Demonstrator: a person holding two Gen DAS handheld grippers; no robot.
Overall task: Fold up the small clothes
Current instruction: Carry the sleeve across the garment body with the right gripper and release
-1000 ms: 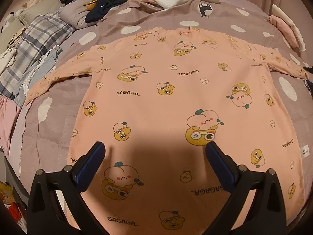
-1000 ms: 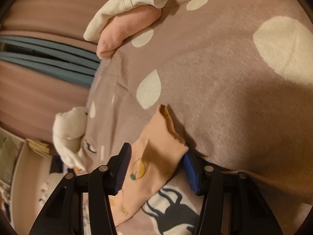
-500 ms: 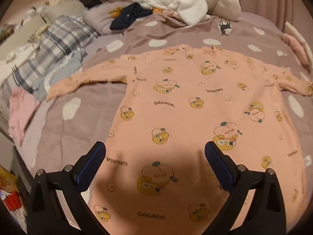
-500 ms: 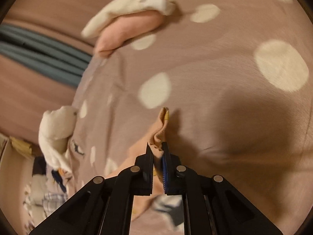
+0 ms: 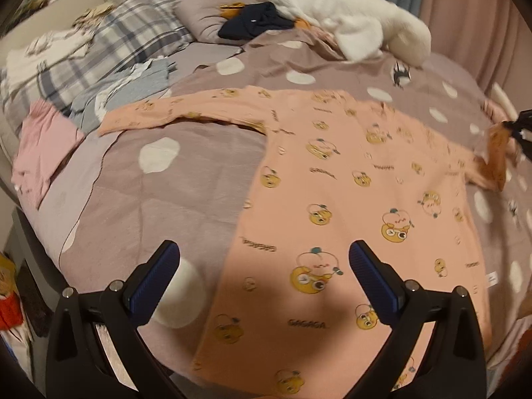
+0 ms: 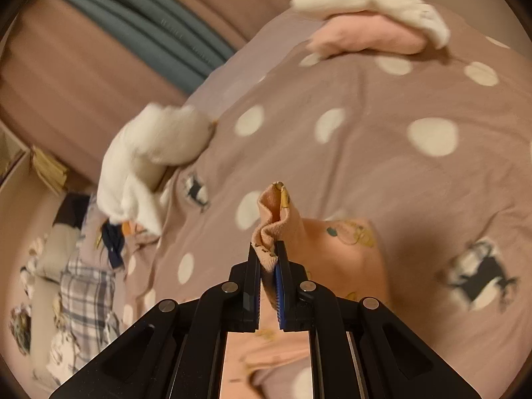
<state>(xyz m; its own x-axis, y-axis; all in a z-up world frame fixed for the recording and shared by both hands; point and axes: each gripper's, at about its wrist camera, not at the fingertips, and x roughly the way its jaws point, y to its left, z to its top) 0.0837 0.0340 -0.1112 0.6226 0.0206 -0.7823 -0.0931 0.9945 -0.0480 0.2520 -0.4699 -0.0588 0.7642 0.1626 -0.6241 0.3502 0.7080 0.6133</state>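
Note:
A peach long-sleeved top (image 5: 349,206) printed with yellow cartoon faces lies spread flat on the dotted mauve bedcover (image 5: 159,206). My left gripper (image 5: 264,262) hangs open above the top's lower left hem, nothing between its blue pads. My right gripper (image 6: 267,254) is shut on the cuff of the top's right sleeve (image 6: 279,214) and holds it lifted off the bed. In the left wrist view that raised sleeve (image 5: 497,156) and the right gripper (image 5: 512,126) pinching it show at the right edge. The left sleeve (image 5: 186,113) lies stretched out flat.
A white plush toy (image 5: 359,30) and a navy garment (image 5: 256,25) lie at the head of the bed. Plaid, grey and pink clothes (image 5: 109,66) are piled on the left. A folded pink and white stack (image 6: 375,26) sits near the curtain. The bed's edge drops off at lower left.
My right gripper closed on the sleeve cuff and lifted it off the bed. The left gripper moved left, so the top now sits further right in its view.

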